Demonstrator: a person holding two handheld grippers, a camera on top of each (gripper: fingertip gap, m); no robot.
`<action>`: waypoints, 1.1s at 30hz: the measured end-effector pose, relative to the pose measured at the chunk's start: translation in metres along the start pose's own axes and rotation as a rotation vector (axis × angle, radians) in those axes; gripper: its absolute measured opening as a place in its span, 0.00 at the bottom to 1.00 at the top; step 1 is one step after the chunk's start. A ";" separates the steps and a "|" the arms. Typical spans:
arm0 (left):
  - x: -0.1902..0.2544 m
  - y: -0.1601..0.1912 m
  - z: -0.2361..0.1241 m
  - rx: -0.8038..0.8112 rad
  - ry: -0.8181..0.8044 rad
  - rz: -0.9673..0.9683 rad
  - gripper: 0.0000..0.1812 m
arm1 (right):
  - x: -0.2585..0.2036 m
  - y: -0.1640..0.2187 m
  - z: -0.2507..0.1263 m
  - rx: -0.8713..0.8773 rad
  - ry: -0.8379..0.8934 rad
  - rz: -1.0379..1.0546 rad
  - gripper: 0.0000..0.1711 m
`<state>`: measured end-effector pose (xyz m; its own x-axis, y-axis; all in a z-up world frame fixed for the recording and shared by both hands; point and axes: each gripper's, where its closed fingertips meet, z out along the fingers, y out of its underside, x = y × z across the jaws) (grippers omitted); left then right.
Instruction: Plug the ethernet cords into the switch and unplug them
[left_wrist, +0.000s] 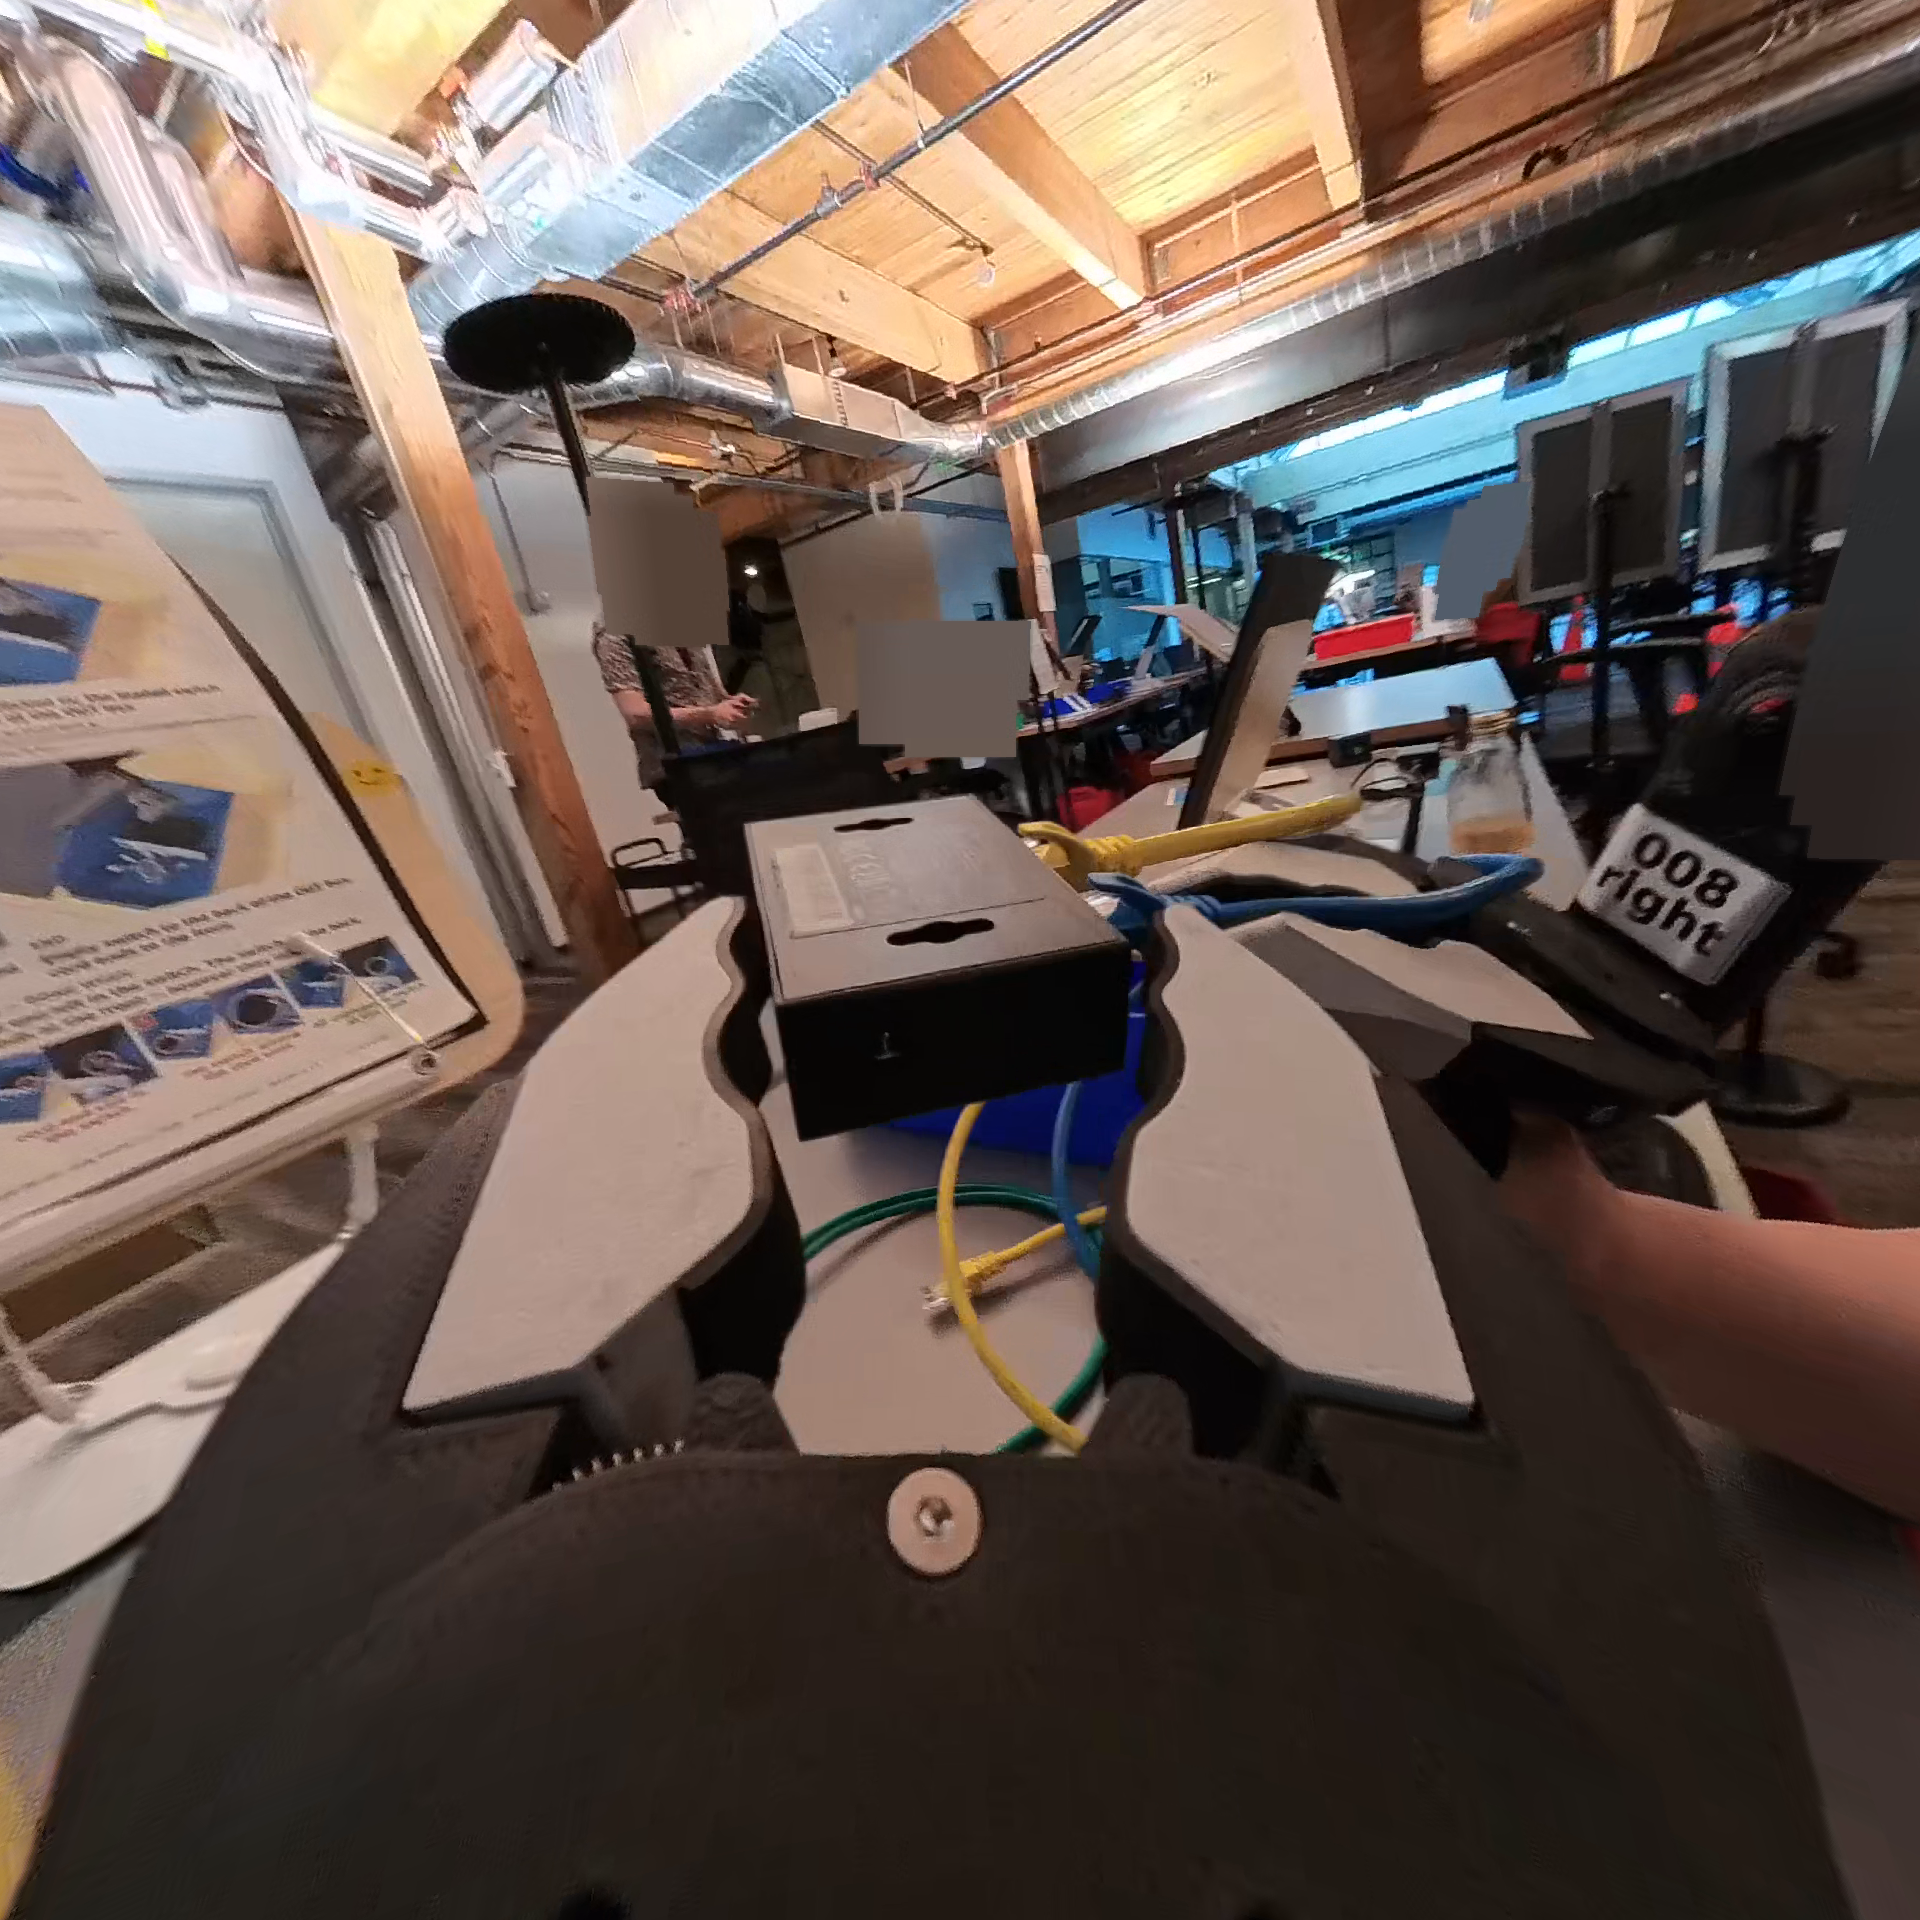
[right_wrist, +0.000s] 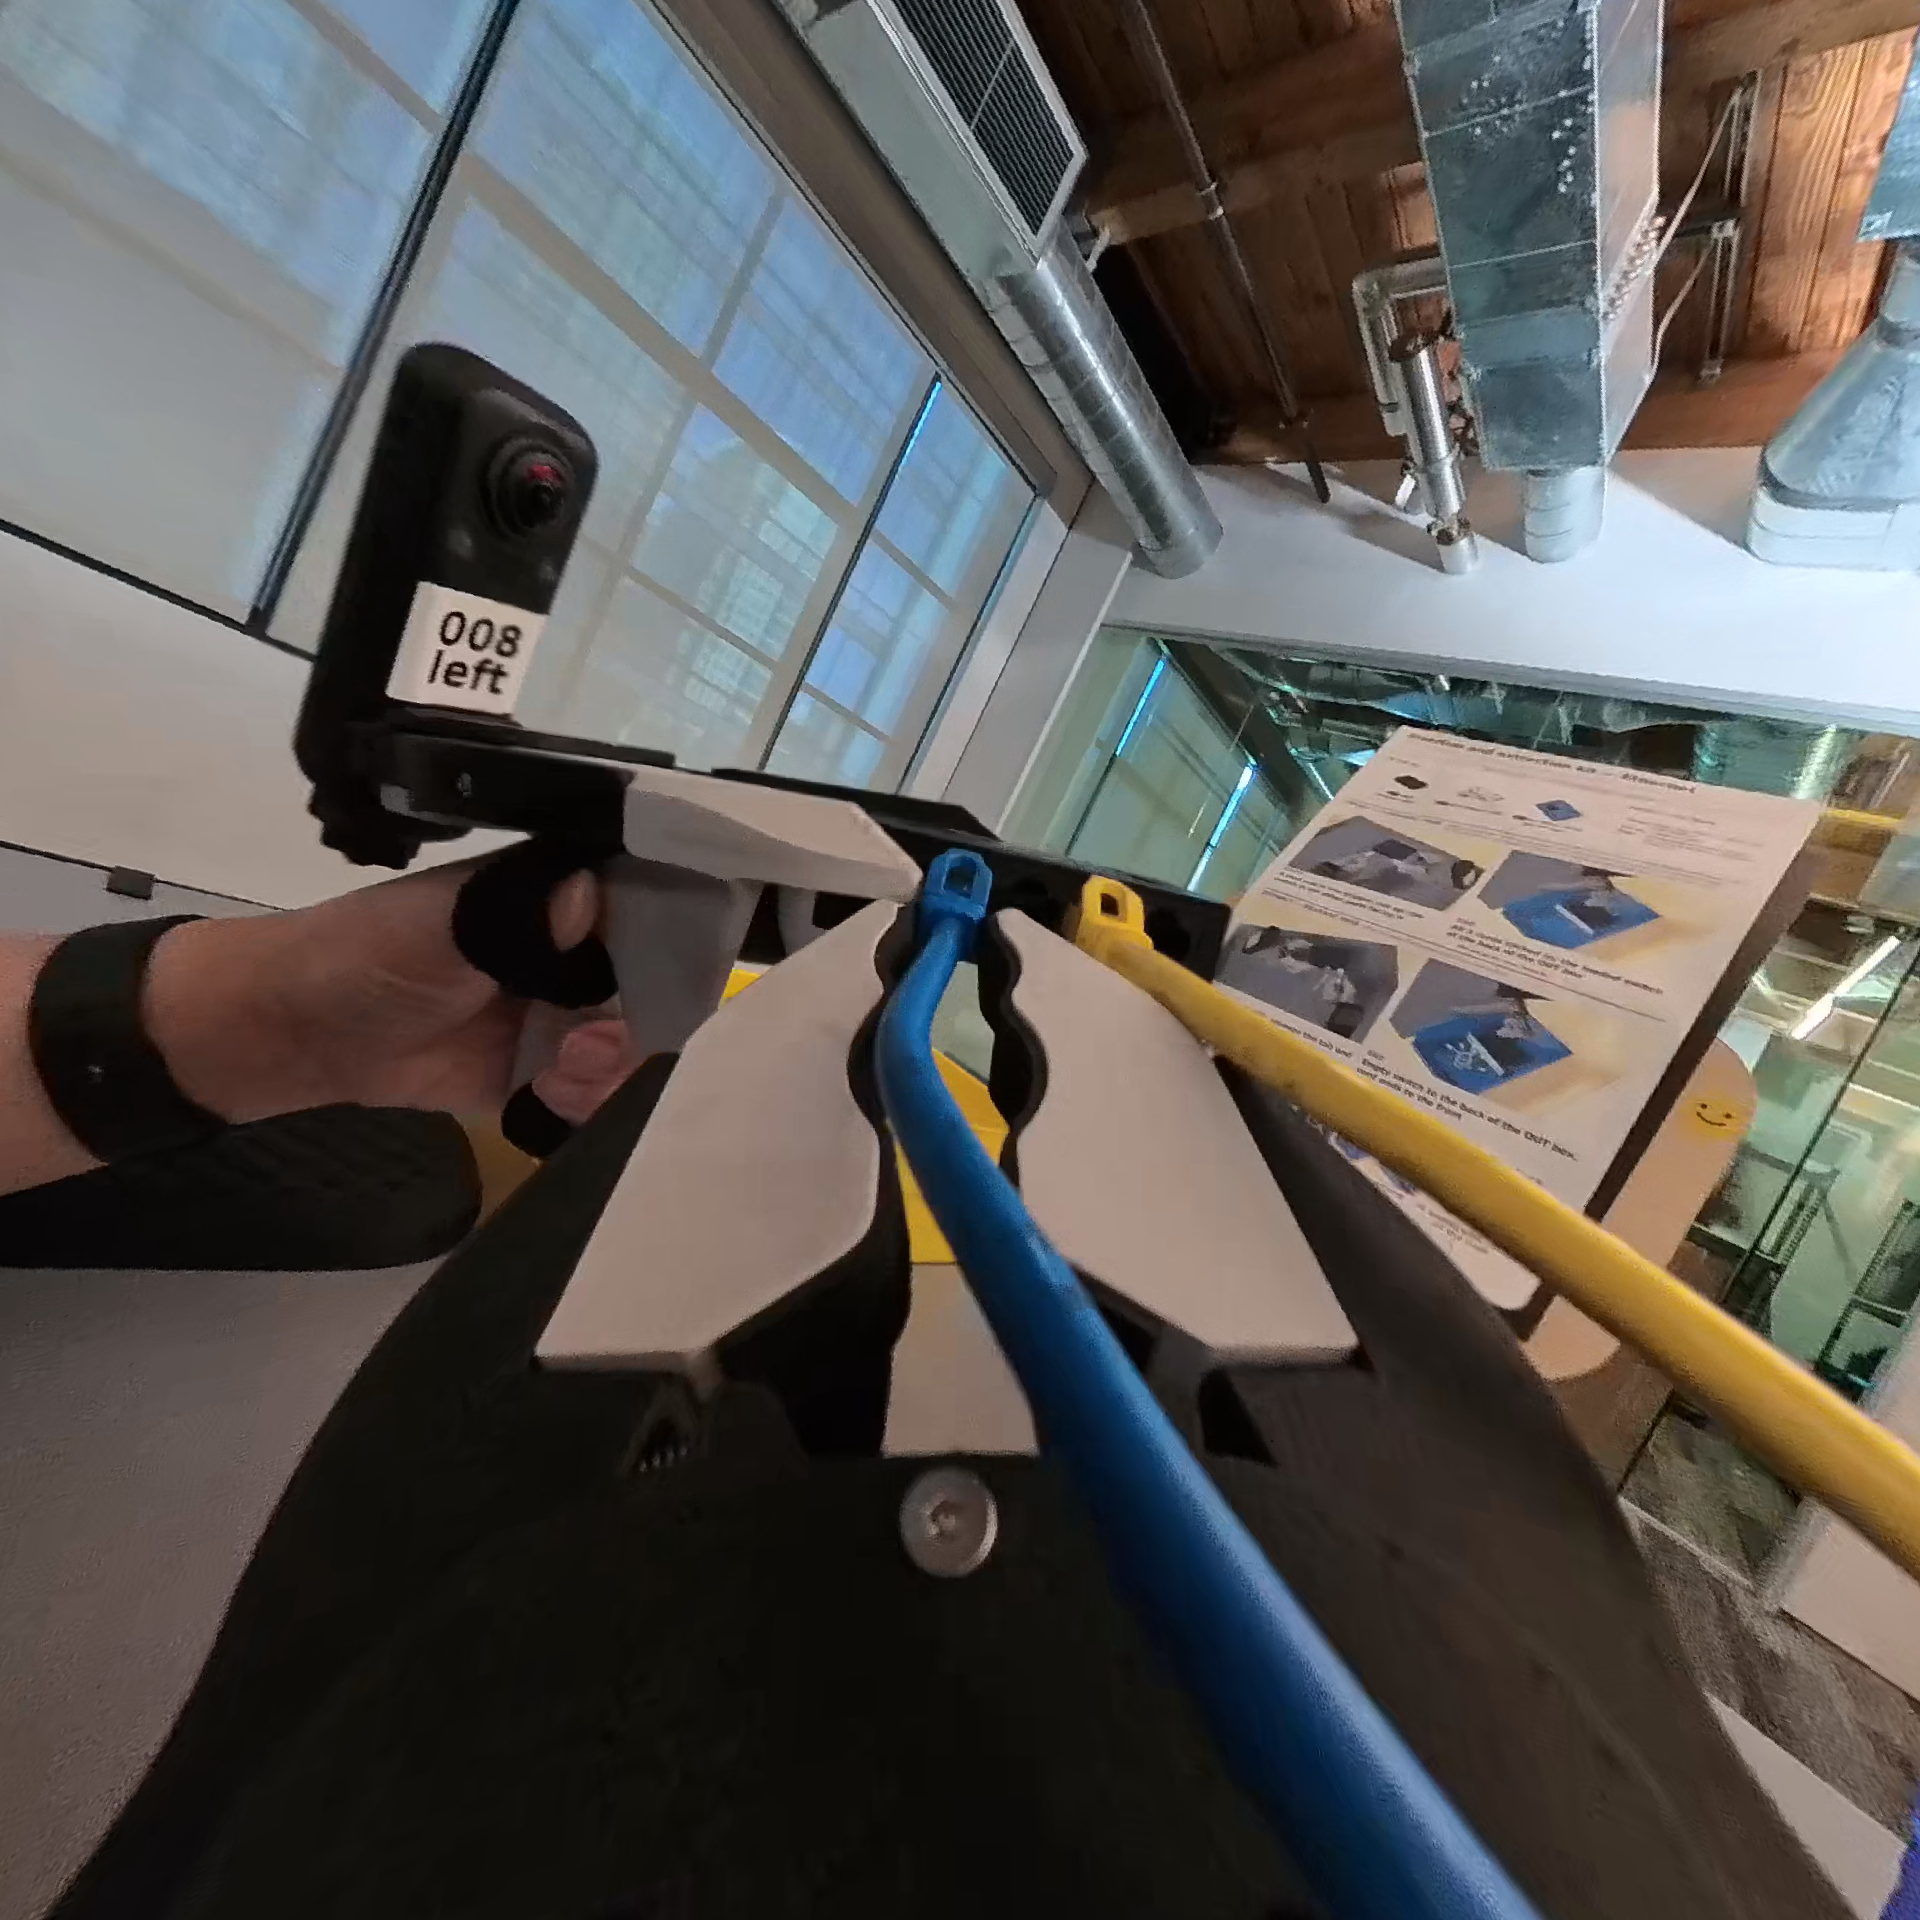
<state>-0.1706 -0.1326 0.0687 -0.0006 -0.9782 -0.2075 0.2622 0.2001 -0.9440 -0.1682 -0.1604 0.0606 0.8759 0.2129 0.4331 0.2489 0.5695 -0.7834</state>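
We record an industrial workshop: exposed timber joists (left_wrist: 1174, 135), silver ductwork (right_wrist: 1527, 229), rows of work benches (left_wrist: 1382, 707), instruction posters (right_wrist: 1496, 935).

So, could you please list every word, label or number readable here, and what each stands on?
I won't quote writing; here is what bears it.
White label on a black mount.
White label on a black camera.
Instruction poster: print mostly too small.
Pale sticker on the switch: blurred.

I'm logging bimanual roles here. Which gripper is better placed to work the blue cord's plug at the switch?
Right. The right gripper already straddles the blue cord just behind its plug at the switch. The left gripper is occupied clamping the switch, bracing it.
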 end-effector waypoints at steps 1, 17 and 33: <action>0.002 0.000 0.000 -0.001 0.024 -0.023 0.38 | -0.001 0.000 0.000 0.000 -0.007 -0.007 0.07; 0.010 0.015 0.008 -0.103 0.036 0.011 0.62 | -0.002 0.019 0.003 -0.087 -0.047 0.077 0.08; -0.008 0.024 0.001 -0.118 -0.011 -0.019 0.56 | -0.008 0.031 0.013 -0.120 -0.036 0.147 0.08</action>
<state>-0.1636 -0.1205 0.0482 0.0067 -0.9824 -0.1869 0.1469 0.1858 -0.9715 -0.1727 -0.1344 0.0388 0.8916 0.3166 0.3239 0.1685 0.4319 -0.8860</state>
